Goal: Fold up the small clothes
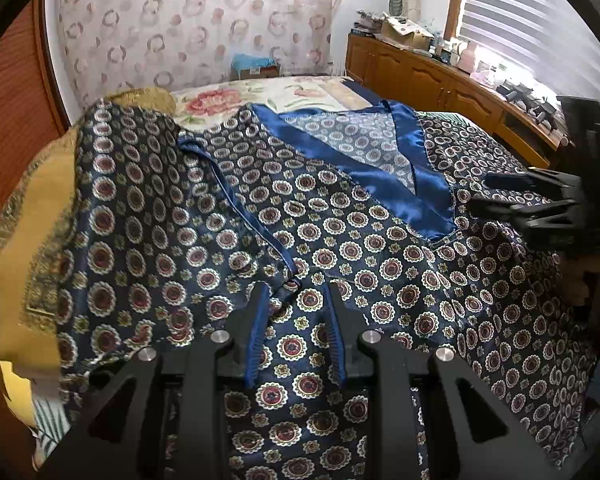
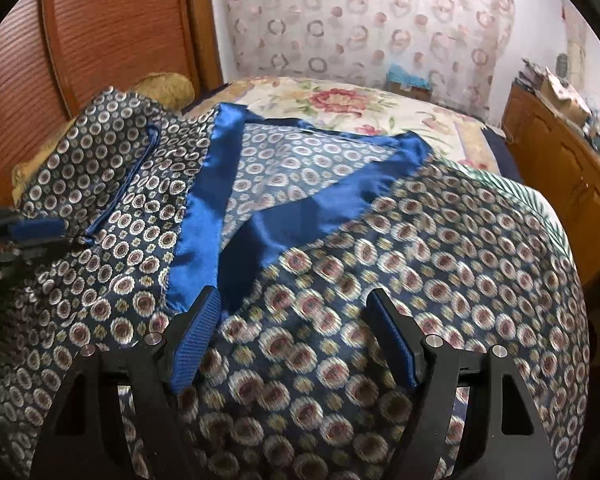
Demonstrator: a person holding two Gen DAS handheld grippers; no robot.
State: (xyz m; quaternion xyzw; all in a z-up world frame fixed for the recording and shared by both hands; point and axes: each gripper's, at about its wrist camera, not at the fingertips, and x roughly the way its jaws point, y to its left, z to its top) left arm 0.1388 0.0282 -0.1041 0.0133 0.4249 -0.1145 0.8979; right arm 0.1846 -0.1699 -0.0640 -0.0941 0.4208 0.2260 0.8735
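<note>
The left gripper (image 1: 296, 292), jaws slightly apart and empty, hovers just over the patterned garment (image 1: 340, 264) near its blue cord (image 1: 236, 208). The right gripper (image 2: 292, 300) is wide open above the same cloth. Only the left view shows the window blind (image 1: 520, 12).

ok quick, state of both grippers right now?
Left gripper: open, jaws narrow, over the patterned robe, nothing gripped.
Right gripper: open wide, holding nothing.

No readable text, label, brand, number or sign anywhere ahead of either pair of jaws.
</note>
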